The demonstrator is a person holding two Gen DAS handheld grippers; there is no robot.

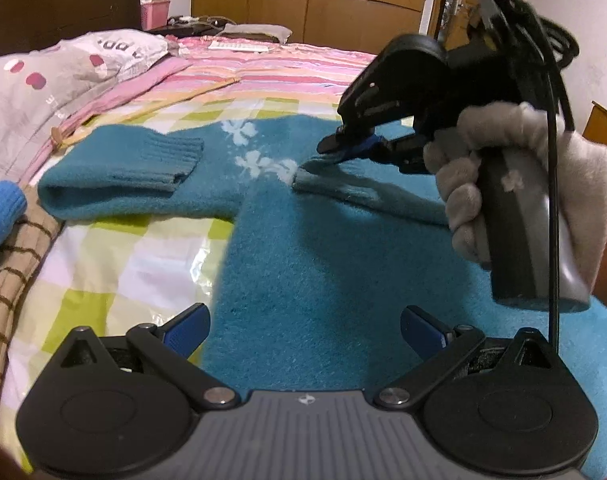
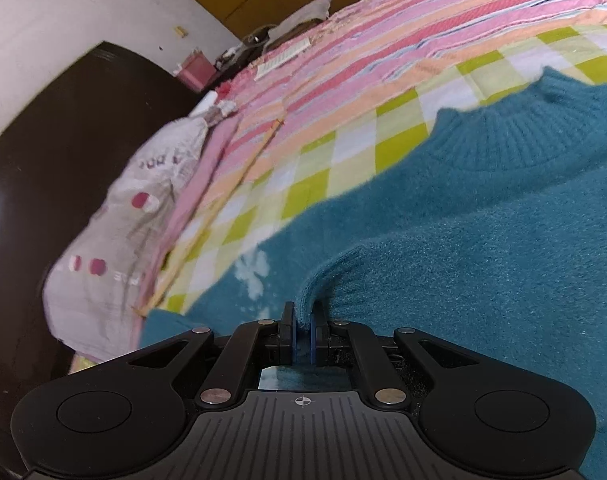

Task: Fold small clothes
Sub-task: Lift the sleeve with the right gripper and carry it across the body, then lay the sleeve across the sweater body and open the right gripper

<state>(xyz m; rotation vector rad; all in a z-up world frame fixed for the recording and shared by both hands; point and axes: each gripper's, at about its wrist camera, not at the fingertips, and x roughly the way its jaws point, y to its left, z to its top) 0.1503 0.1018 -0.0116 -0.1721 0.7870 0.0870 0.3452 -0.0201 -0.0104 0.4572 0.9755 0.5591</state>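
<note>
We see a teal knit sweater (image 1: 303, 248) spread flat on a checked green-and-white sheet (image 1: 143, 264) on the bed, its white flower pattern (image 1: 259, 164) near the middle of the chest. One sleeve (image 1: 119, 176) lies folded across toward the body on the left of the left wrist view, its ribbed cuff on top. The other sleeve (image 1: 367, 188) is lifted at its cuff end over the chest.

We find the right gripper (image 1: 349, 152), carried in a gloved hand (image 1: 515, 184), directly above the sweater's chest, its blue pads pressed together on the edge of that sleeve cuff; the right wrist view shows the knit edge pinched between the two pads (image 2: 292, 332), with the ribbed collar (image 2: 515, 132) farther off to the right.

Our left gripper (image 1: 303, 332) hangs over the sweater's lower body, its jaws spread wide with nothing between them; the fabric lies beneath the fingers, and we cannot tell whether they touch it. A patterned pillow (image 1: 43, 92) sits at the left on the pink striped blanket (image 1: 271, 72).
</note>
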